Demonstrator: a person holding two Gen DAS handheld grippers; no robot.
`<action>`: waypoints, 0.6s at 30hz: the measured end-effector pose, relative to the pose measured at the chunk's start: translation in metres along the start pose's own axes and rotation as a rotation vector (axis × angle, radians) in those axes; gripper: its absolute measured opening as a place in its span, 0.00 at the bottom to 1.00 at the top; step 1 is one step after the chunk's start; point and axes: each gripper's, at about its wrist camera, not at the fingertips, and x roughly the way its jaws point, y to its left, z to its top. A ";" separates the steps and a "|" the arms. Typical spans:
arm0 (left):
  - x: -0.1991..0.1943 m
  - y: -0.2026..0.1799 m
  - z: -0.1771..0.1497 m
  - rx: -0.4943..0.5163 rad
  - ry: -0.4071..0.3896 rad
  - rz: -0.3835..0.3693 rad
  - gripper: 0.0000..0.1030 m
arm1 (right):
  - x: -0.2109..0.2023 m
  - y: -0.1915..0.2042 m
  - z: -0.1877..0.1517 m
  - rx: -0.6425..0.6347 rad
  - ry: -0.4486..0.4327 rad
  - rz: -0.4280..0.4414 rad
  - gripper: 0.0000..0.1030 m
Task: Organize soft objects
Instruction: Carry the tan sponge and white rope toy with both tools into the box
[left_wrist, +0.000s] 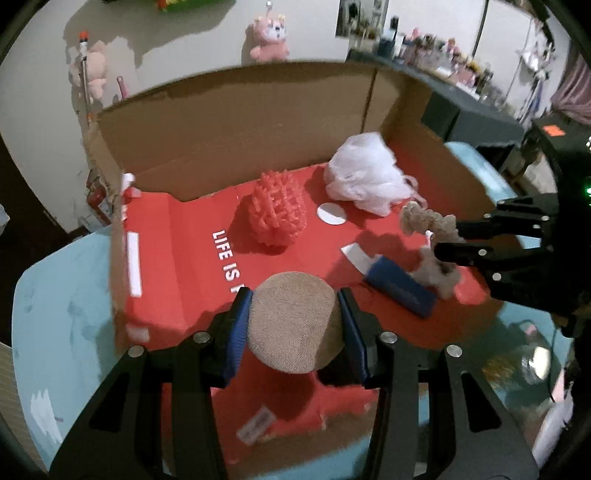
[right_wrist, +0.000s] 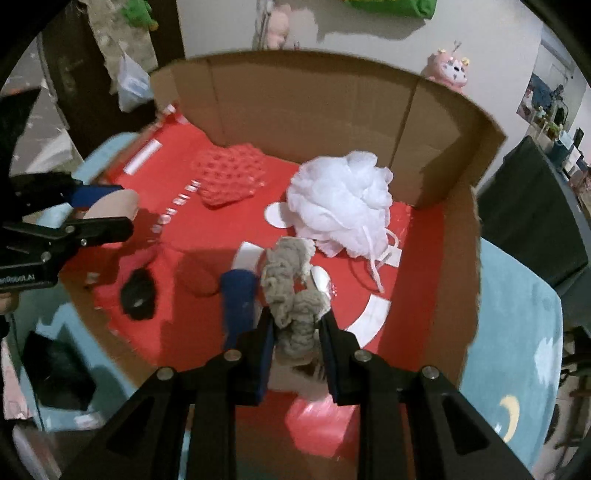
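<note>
Tan round sponge (left_wrist: 295, 325) lower centre, clamped; beige knotted rope (right_wrist: 293, 295) centre, clamped; white mesh pouf (right_wrist: 341, 201), red scrubber (right_wrist: 231, 173) lying upper centre.

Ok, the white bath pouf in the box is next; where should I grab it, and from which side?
Take the white bath pouf by its puffy mesh body, coming from above. It lies close to the box wall on its far side, so a side approach looks cramped. The mesh should squash easily between the fingers. Its cord loop lies flat on the red floor and looks harder to pinch.

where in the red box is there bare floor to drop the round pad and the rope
Bare red floor lies left of the coral mesh sponge, toward the white stripe. Crowded on the right: white loofah, blue roll.
</note>
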 end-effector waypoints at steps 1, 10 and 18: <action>0.007 0.000 0.004 0.004 0.014 0.009 0.43 | 0.006 -0.001 0.004 0.000 0.015 -0.009 0.25; 0.052 0.004 0.024 -0.003 0.086 0.066 0.45 | 0.032 -0.004 0.015 -0.013 0.098 -0.045 0.27; 0.071 0.010 0.021 -0.018 0.130 0.086 0.47 | 0.036 -0.010 0.017 -0.013 0.112 -0.086 0.29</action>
